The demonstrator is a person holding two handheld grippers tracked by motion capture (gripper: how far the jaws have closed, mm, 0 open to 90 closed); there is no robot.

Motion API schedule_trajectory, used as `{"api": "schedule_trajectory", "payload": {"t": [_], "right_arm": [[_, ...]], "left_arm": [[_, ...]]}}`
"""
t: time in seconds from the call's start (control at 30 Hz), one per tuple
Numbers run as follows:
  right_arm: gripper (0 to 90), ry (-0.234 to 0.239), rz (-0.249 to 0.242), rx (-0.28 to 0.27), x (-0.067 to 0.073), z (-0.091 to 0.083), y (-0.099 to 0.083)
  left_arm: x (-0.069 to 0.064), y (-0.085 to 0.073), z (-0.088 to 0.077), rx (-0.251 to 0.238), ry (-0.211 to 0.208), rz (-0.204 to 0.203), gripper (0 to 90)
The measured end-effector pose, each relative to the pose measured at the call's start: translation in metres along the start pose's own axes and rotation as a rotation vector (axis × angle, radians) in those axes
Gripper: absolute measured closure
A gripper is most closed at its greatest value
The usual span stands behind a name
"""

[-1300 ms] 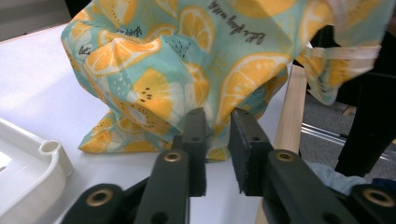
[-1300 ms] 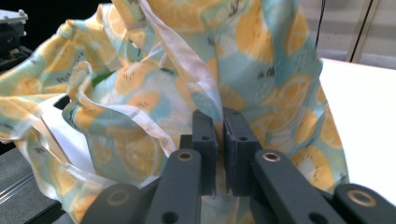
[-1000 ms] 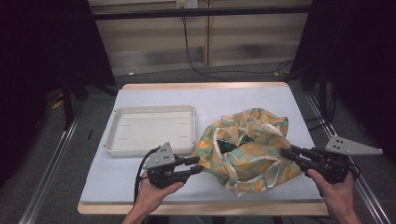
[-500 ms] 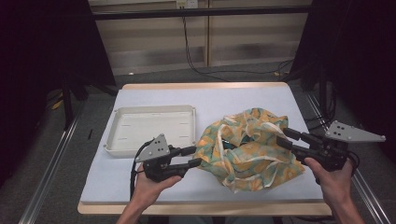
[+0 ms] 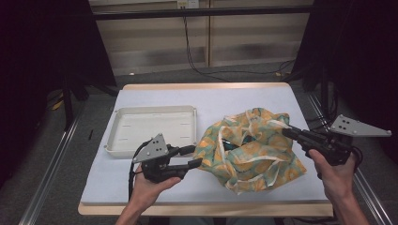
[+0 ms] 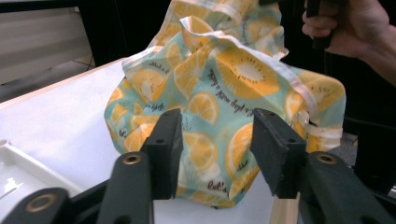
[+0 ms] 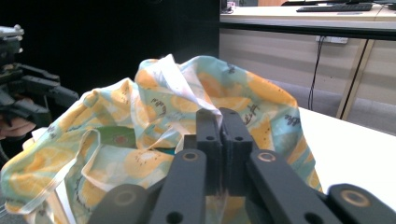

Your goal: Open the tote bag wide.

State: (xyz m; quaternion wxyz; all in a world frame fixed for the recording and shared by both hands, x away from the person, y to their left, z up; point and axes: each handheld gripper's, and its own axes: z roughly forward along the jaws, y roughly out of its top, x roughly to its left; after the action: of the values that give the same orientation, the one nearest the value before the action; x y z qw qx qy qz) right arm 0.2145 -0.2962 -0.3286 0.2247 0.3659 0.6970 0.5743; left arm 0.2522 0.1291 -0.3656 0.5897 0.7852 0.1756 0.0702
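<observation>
A cloth bag [image 5: 248, 150] printed with orange slices and edged in white lies crumpled on the white table [image 5: 234, 98]. My left gripper [image 5: 195, 156] is open at the bag's left edge. Its jaws have just been opening, and in the left gripper view the bag [image 6: 224, 84] stands just beyond the gripper [image 6: 215, 126], unpinched. My right gripper [image 5: 285, 132] has just closed and is shut on the bag's upper right edge. In the right gripper view the gripper [image 7: 218, 114] pinches white-trimmed fabric of the bag [image 7: 140, 130], holding that side raised.
A shallow white tray [image 5: 155, 108] sits left of the bag, just beyond my left hand; its corner [image 6: 9, 163] appears in the left gripper view. The table's front edge runs close under both hands. Dark floor and metal rails flank the table.
My right gripper has risen a little and closed on the bag's edge, lifting that side. The left gripper's jaws stand wider apart; that hand has barely shifted.
</observation>
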Motion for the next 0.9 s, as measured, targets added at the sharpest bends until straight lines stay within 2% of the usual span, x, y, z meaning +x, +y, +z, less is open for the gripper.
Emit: {"api": "schedule_trajectory", "payload": {"t": [0.07, 0.3, 0.43, 0.53, 0.57, 0.73, 0.83, 0.9], "right_arm": [[89.6, -0.003, -0.002, 0.009, 0.0, -0.001, -0.002], [89.7, -0.001, -0.001, 0.011, -0.002, -0.001, -0.006], [89.7, 0.006, -0.001, 0.007, -0.001, 0.001, -0.007], [89.6, 0.011, 0.0, 0.013, 0.0, 0.004, -0.008], [89.6, 0.013, 0.002, 0.011, 0.001, 0.005, -0.008], [89.6, 0.022, 0.003, 0.009, 0.002, 0.009, -0.007], [89.7, 0.032, 0.001, 0.004, 0.005, 0.013, -0.004], [89.7, 0.036, -0.002, 0.004, 0.006, 0.014, -0.003]], "left_arm": [[0.001, 0.003, 0.004, -0.012, -0.01, -0.006, 55.5], [-0.001, 0.024, 0.018, -0.029, -0.035, 0.019, 56.5], [0.0, 0.028, 0.027, -0.044, -0.05, 0.01, 58.5], [0.0, 0.032, 0.033, -0.06, -0.077, 0.011, 62.9], [0.0, 0.033, 0.035, -0.054, -0.072, 0.013, 62.6], [0.0, 0.039, 0.051, -0.053, -0.081, -0.01, 51.9], [0.001, 0.039, 0.062, -0.027, -0.068, -0.015, 44.7], [0.002, 0.034, 0.069, -0.01, -0.052, -0.024, 46.5]]}}
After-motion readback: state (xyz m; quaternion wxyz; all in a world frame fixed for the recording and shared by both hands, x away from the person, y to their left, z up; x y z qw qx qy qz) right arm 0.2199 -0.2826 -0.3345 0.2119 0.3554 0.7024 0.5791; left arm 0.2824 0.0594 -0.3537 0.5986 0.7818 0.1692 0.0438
